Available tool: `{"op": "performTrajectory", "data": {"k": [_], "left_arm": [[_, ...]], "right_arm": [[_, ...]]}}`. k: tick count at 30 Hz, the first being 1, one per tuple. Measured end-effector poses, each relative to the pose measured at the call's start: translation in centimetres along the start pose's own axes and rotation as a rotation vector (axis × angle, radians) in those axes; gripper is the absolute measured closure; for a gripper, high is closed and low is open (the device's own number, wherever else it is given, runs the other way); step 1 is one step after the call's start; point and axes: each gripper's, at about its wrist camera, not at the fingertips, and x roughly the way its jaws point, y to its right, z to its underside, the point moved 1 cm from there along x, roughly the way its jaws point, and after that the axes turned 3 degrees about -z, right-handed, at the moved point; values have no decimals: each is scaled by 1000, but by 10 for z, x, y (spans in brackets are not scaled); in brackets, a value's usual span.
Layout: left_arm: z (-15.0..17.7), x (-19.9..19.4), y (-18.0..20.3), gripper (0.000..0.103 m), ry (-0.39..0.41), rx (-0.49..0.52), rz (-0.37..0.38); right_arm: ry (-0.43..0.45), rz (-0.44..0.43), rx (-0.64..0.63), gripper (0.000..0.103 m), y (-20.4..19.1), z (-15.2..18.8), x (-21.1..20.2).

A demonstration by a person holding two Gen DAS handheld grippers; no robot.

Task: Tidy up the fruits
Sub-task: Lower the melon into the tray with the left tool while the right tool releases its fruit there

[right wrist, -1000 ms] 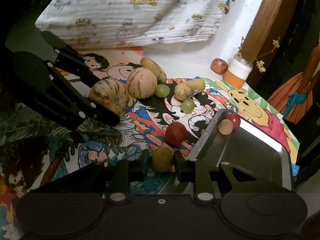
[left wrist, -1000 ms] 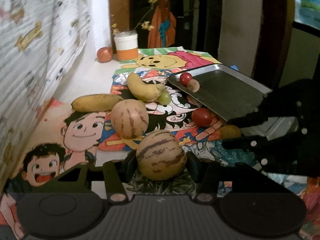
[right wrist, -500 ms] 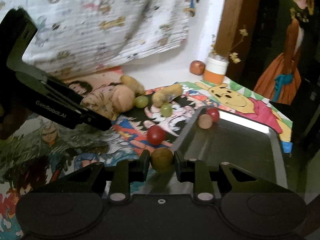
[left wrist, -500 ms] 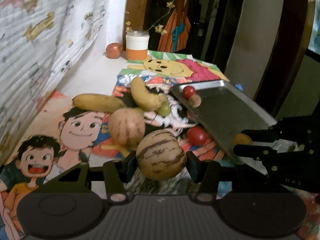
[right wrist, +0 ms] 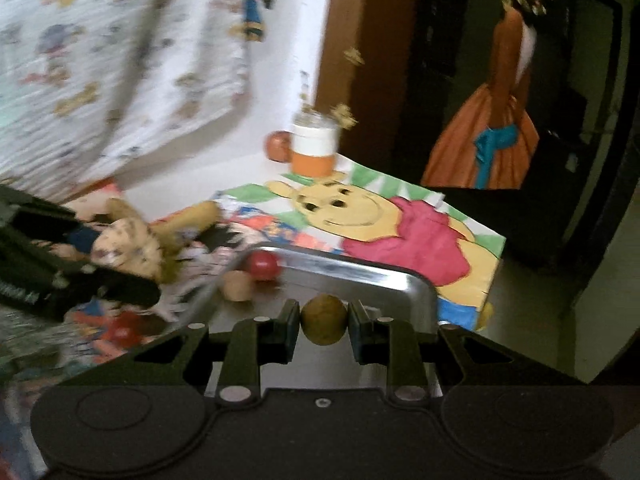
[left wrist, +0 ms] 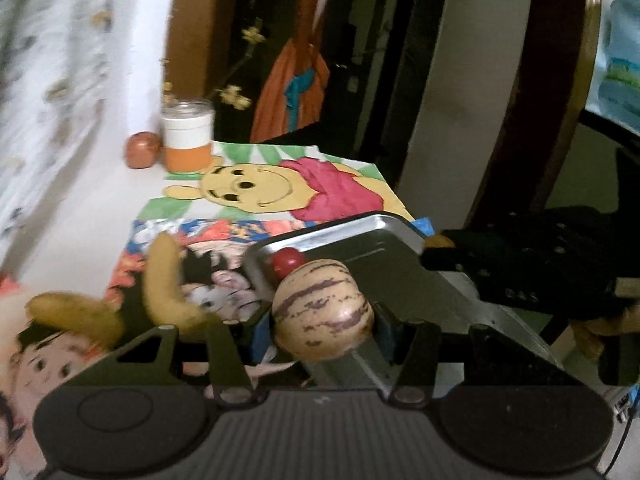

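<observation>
My left gripper (left wrist: 323, 322) is shut on a round tan melon with purple stripes (left wrist: 322, 309) and holds it above the near left edge of the metal tray (left wrist: 400, 264). My right gripper (right wrist: 323, 320) is shut on a small olive-brown fruit (right wrist: 323, 319) and holds it over the tray (right wrist: 384, 280). In the tray lie a red fruit (right wrist: 262, 265) and a small beige fruit (right wrist: 237, 285). The right gripper also shows in the left wrist view (left wrist: 436, 248), at the tray's far right corner. The left gripper with its melon shows in the right wrist view (right wrist: 124, 244).
Two yellow elongated fruits (left wrist: 164, 280) (left wrist: 76, 314) lie on the cartoon mats left of the tray. A white-and-orange jar (left wrist: 187, 138) and a reddish fruit (left wrist: 143, 149) stand at the back by the wall. A patterned cloth (right wrist: 100, 60) hangs on the left.
Both grippers have lifted and moved toward the tray with their fruits. The striped melon now hangs at the tray's edge and the small olive-brown fruit is over the tray.
</observation>
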Motion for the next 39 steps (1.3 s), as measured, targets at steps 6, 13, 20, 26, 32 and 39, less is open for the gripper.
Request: {"op": "performTrajectory", "data": {"k": [6, 13, 20, 26, 32, 39], "left_arm": [[-1, 40, 19, 46, -43, 43, 26], [7, 63, 19, 46, -84, 47, 14], [9, 69, 18, 46, -95, 52, 5], [10, 70, 21, 46, -104, 64, 10], [9, 58, 21, 40, -79, 66, 1], [12, 33, 20, 27, -46, 45, -17]], "right_arm": [[-13, -22, 83, 75, 25, 13, 20], [-24, -29, 77, 75, 23, 23, 30], [-51, -28, 62, 75, 20, 27, 38], [-51, -24, 50, 72, 19, 29, 38], [-40, -10, 64, 65, 20, 31, 26], [-9, 14, 100, 46, 20, 33, -7]]}}
